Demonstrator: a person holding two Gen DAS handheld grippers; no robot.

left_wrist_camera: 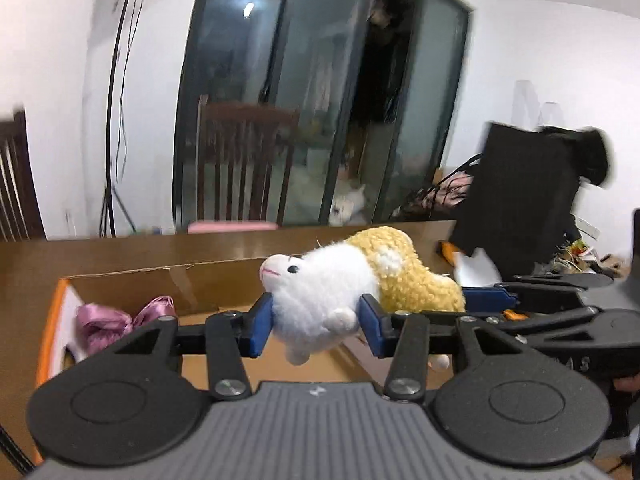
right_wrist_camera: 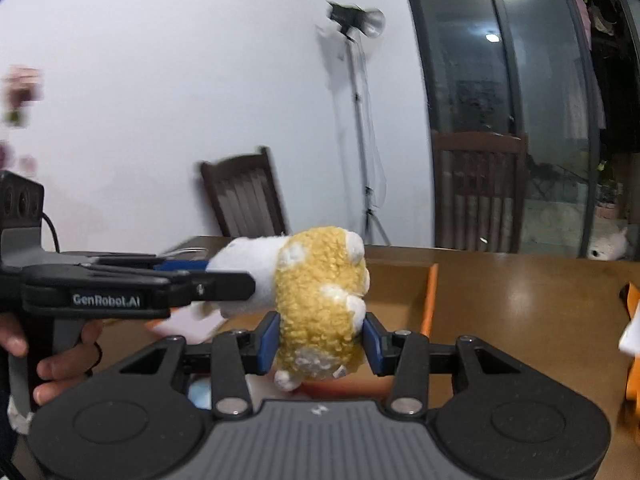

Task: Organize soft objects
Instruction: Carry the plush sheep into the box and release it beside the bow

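While the cardboard box (left_wrist_camera: 120, 280) floor is largely hidden at lower centre, the plush sheep (left_wrist_camera: 320, 300) is clamped by the left gripper (left_wrist_camera: 316, 322) and the right gripper (right_wrist_camera: 320, 338).

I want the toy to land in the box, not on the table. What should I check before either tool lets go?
1. Left tool grips the plush sheep's white head end: ok.
2. Right tool grips its yellow woolly body: ok.
3. Sheep lifted off the table: ok.
4. Sheep hangs over the cardboard box opening: ok in the left view, though depth is hard to judge.
5. Room left in the box beside the pink bow: ok.
6. Box floor right under the sheep free: cannot tell, the tools hide it.
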